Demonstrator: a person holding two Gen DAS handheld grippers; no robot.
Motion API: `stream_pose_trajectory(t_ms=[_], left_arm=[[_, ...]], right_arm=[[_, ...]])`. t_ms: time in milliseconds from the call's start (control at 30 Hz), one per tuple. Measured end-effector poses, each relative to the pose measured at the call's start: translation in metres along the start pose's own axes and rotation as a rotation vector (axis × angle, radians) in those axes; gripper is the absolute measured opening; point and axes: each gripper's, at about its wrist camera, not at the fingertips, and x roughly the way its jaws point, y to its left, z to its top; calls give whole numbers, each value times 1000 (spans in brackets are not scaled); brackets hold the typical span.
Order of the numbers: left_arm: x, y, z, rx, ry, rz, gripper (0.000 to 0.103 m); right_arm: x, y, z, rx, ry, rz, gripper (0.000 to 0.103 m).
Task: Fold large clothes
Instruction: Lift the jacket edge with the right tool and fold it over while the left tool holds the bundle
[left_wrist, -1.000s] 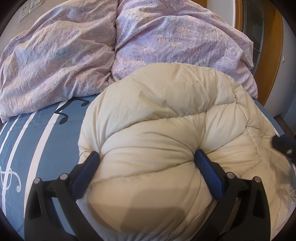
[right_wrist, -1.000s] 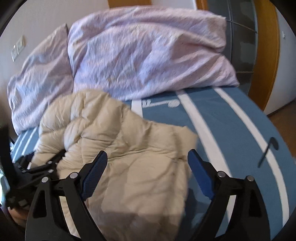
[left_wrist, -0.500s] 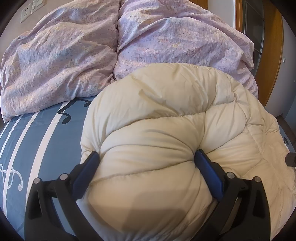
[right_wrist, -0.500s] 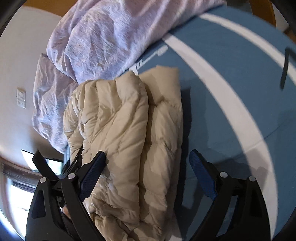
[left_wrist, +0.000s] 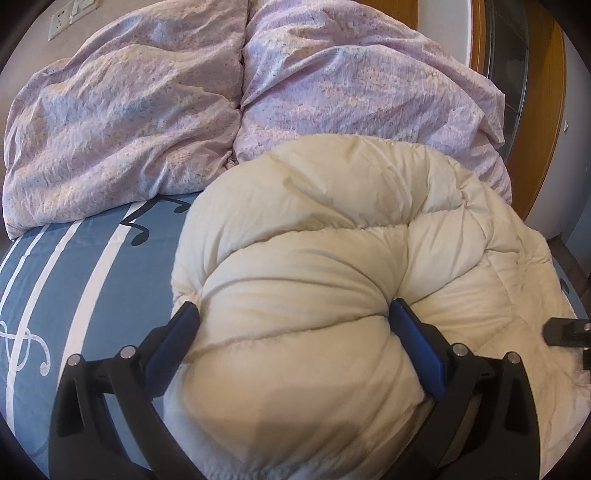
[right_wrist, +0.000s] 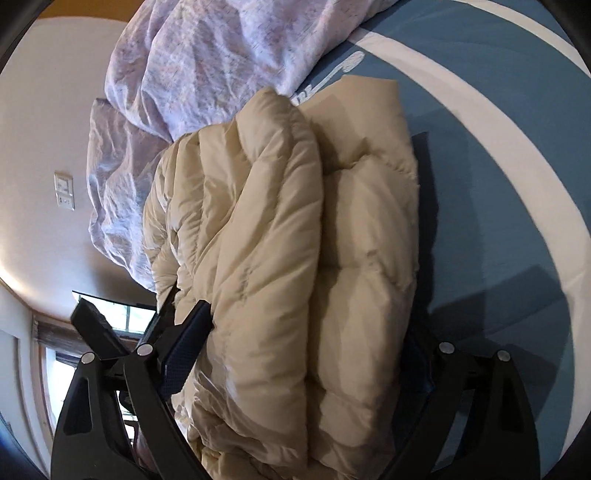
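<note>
Cream puffer coat (left_wrist: 332, 258) lies bunched on the blue striped bed (left_wrist: 85, 266), just in front of the lilac duvet (left_wrist: 147, 110). We see our left hand-held gripper (left_wrist: 291, 314) clamping a thick fold of it; our right hand-held gripper (right_wrist: 310, 332) straddles the coat, spread wide.

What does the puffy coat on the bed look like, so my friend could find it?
Find the blue bedsheet with white stripes. Below the crumpled lilac duvet lies the cream quilted puffer coat, bunched between the left gripper fingers. It is the only plain, puffy, stitched thing there.
</note>
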Motion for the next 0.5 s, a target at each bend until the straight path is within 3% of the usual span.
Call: stream_pose_trajectory(t_ms=[267,367,500], left_arm=[[-26,15,-1,13,-17,-9,101],[-32,19,-1,13,-4,-18,101],[-39,38,2,-41,45,-91,101]], right_arm=[[5,-5,-3,38,-4,74,47],[3,1,-3,27,-18,71,36],[2,6,-2,16,-28,58,31]])
